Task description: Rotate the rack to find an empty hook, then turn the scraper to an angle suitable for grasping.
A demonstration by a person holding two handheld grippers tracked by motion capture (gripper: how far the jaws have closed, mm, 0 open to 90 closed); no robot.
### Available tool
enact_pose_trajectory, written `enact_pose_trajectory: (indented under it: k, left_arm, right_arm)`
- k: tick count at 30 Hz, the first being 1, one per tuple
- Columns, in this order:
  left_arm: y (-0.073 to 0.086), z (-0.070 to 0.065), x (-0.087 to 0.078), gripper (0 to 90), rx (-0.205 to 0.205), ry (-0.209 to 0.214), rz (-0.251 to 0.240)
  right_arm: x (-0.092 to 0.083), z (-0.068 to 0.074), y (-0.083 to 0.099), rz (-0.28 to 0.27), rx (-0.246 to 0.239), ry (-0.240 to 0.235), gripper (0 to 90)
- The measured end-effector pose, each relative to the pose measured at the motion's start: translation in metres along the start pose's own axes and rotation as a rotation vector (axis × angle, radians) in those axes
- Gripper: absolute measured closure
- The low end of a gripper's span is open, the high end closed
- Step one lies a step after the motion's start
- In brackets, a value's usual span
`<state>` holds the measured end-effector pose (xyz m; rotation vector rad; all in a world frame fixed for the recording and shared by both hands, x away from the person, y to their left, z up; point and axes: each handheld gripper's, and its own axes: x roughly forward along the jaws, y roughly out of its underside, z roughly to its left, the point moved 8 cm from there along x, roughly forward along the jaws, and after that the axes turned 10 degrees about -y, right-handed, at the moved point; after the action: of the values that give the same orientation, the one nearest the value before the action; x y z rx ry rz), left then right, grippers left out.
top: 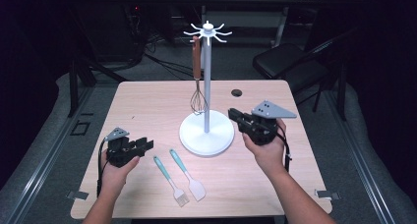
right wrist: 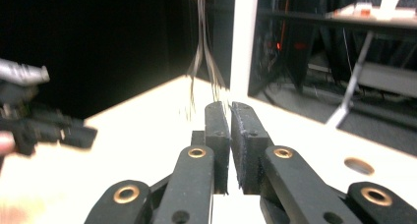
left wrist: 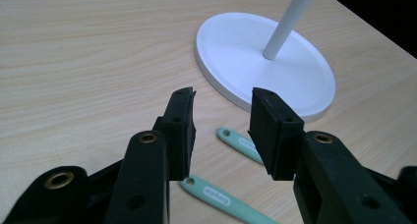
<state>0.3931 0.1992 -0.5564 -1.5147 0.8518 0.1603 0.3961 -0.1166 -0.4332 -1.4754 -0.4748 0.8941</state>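
Counting 1 whisk (top: 197,98) on stand (top: 206,133), centre; 2 teal tools: brush (top: 171,181) & spatula (top: 189,174), lower centre. Left gripper (top: 143,145) jaws wide, right gripper (top: 233,115) jaws narrow, both w/ nothing between.

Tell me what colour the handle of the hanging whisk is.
Brown; the whisk handle shows best in the high view.

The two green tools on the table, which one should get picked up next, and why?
Probably the brush. The whisk already hangs on the white stand, while the brush and the spatula lie flat. The left gripper is open, empty and right beside the brush, so it could lower onto its handle and close.
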Motion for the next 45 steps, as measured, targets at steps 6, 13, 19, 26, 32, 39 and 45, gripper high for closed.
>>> enact_pose_trajectory:
  k: [6, 13, 19, 26, 32, 39, 45]
  left_arm:
    - [0.001, 0.001, 0.001, 61.0, 0.004, -0.003, 0.002]
    - [0.004, 0.002, 0.004, 59.6, 0.002, -0.015, 0.013]
    - [0.004, 0.002, 0.004, 59.3, -0.002, -0.014, 0.010]
    - [0.003, 0.003, 0.003, 59.3, -0.002, -0.017, 0.009]
    - [0.003, 0.004, 0.004, 59.3, -0.001, -0.025, 0.008]
    - [0.004, 0.003, 0.004, 59.3, 0.007, -0.027, 0.011]
    - [0.004, 0.003, 0.005, 59.3, 0.007, -0.023, 0.010]
  right_arm:
    - [-0.005, 0.000, 0.059, 0.129, 0.025, 0.003, 79.7]
    - [-0.003, 0.002, 0.114, 0.270, 0.102, -0.011, 68.2]
    - [0.010, 0.006, 0.141, 0.356, 0.120, 0.021, 63.0]
    - [0.036, 0.015, 0.150, 0.422, 0.130, 0.011, 64.5]
    - [0.056, 0.029, 0.151, 0.443, 0.148, -0.018, 68.1]
    - [0.084, 0.054, 0.158, 0.479, 0.148, -0.073, 69.7]
    - [0.105, 0.070, 0.166, 0.524, 0.132, -0.099, 72.0]
